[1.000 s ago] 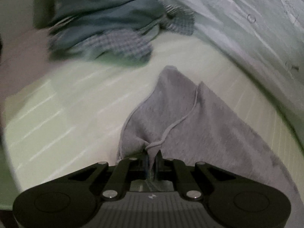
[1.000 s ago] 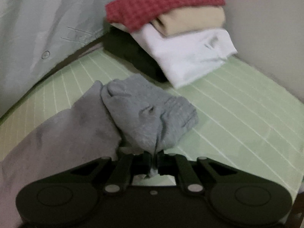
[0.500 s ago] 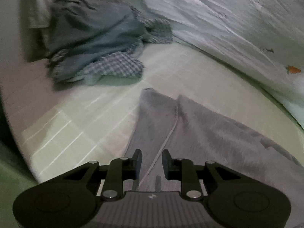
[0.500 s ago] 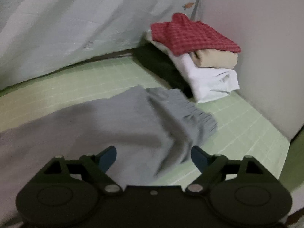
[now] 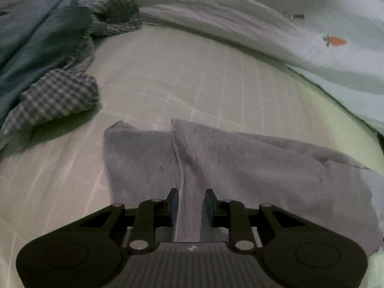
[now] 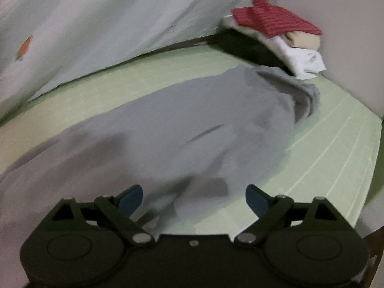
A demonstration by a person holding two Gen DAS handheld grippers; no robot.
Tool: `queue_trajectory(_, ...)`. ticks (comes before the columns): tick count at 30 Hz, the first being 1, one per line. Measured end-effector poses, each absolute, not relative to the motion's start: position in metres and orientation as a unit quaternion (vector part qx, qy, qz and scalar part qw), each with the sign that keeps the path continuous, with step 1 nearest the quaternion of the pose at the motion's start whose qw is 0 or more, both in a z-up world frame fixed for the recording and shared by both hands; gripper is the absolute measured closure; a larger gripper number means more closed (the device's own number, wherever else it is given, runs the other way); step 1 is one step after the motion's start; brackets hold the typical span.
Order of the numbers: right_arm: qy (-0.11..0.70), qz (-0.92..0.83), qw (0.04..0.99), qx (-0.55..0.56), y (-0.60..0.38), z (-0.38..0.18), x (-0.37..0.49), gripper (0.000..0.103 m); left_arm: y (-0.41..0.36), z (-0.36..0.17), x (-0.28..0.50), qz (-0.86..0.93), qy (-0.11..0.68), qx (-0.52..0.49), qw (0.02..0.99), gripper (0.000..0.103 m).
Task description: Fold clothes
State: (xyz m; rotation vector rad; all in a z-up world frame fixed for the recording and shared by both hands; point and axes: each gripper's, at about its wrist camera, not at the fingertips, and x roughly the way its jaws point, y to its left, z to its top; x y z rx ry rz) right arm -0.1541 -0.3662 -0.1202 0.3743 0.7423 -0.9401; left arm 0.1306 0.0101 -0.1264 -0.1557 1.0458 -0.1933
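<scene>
A grey garment [image 5: 252,168] lies spread on the pale green mat [image 5: 192,76], with a seam running down its middle toward me. My left gripper [image 5: 190,204] hovers over its near edge, jaws slightly apart, nothing pinched between them. The right wrist view shows the same grey garment [image 6: 192,124] stretching away, its ribbed end [image 6: 304,96] bunched at the far right. My right gripper [image 6: 194,196] stands wide open above the cloth's near edge, with its blue pads [image 6: 130,198] clear of the fabric.
A heap of blue and checked clothes [image 5: 48,72] lies at the left. A folded stack [image 6: 276,36] of red, tan, white and dark items sits in the far right corner by the wall. A pale quilt [image 6: 120,24] with carrot prints runs along the back.
Both grippers let go of the grey garment and opened. The cloth dropped flat onto the mat, and both grippers drew back from it slightly.
</scene>
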Motion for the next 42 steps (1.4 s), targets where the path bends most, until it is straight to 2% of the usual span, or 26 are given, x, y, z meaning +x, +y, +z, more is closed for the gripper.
queue_trajectory(4,0.364,-0.427,0.815,0.145,-0.353,-0.117,-0.14,0.01,0.005,-0.13,0.145,-0.082,0.487,-0.081,0.865,0.057)
queue_trajectory(11,0.373,-0.431,0.809,0.142,-0.365,-0.116,-0.117,0.01,0.001,-0.132,0.161,-0.084,0.478,-0.105,0.868,0.058)
queue_trajectory(12,0.376,-0.429,0.809,0.142,-0.368,-0.117,-0.113,0.01,0.0,-0.133,0.163,-0.083,0.48,-0.104,0.867,0.06)
queue_trajectory(14,0.38,-0.422,0.81,0.144,-0.374,-0.118,-0.105,0.01,-0.001,-0.134,0.162,-0.07,0.478,-0.095,0.87,0.072)
queue_trajectory(15,0.382,-0.417,0.812,0.141,-0.374,-0.119,-0.101,0.01,0.0,-0.134,0.163,-0.066,0.478,-0.095,0.871,0.088)
queue_trajectory(16,0.385,-0.412,0.814,0.137,-0.375,-0.12,-0.097,0.01,0.003,-0.134,0.161,-0.063,0.475,-0.102,0.872,0.099)
queue_trajectory(19,0.392,-0.402,0.818,0.124,-0.374,-0.123,-0.09,0.01,0.01,-0.126,0.153,-0.054,0.46,-0.122,0.878,0.1)
queue_trajectory(28,0.4,-0.404,0.81,0.142,-0.372,-0.135,-0.096,0.01,0.034,-0.074,0.121,-0.033,0.409,-0.127,0.903,0.1)
queue_trajectory(34,0.407,-0.406,0.804,0.152,-0.371,-0.142,-0.103,0.01,0.067,-0.09,0.136,0.03,0.415,-0.146,0.898,0.1)
queue_trajectory(36,0.409,-0.407,0.801,0.16,-0.372,-0.146,-0.104,0.01,0.078,-0.103,0.144,0.034,0.436,-0.18,0.881,0.099)
queue_trajectory(39,0.407,-0.408,0.8,0.167,-0.371,-0.147,-0.106,0.01,0.076,-0.102,0.143,0.022,0.438,-0.165,0.883,0.09)
queue_trajectory(40,0.406,-0.409,0.8,0.167,-0.371,-0.146,-0.106,0.01,0.073,-0.1,0.14,0.017,0.44,-0.156,0.884,0.082)
queue_trajectory(42,0.405,-0.41,0.8,0.171,-0.372,-0.146,-0.108,0.01,0.069,-0.098,0.134,0.006,0.447,-0.139,0.884,0.076)
